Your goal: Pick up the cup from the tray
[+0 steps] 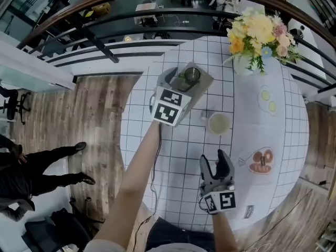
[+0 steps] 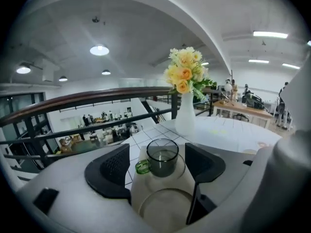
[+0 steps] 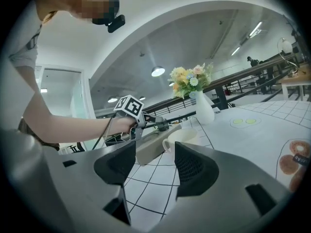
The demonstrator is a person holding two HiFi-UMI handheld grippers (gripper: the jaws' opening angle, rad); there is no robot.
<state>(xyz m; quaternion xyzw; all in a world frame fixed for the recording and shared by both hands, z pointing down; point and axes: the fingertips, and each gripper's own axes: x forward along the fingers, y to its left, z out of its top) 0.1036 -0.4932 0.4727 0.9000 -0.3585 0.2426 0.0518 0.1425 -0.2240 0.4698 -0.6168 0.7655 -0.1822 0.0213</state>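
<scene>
Covering the near end of the tray (image 1: 205, 83) in the head view, the left gripper (image 2: 157, 152) masks its jaws there; its own view shows them spread wide either side of the dark glass cup (image 2: 162, 157), not touching it, on the tray. The right gripper (image 3: 154, 154) gapes empty, short of a white cup (image 3: 181, 137)

Round gridded table (image 1: 181, 159), wood floor (image 1: 100, 114), dark railing (image 2: 87, 99)

Bright, even indoor light from round ceiling lamps (image 2: 99, 50) and strip lights (image 2: 269, 34). Soft, faint shadows on the white tabletop (image 1: 173, 161). Heavy fisheye bend and black vignette corners in both gripper views. Cup (image 2: 162, 157) sharp; close foreground soft. Lamps blown out, mild glare.
</scene>
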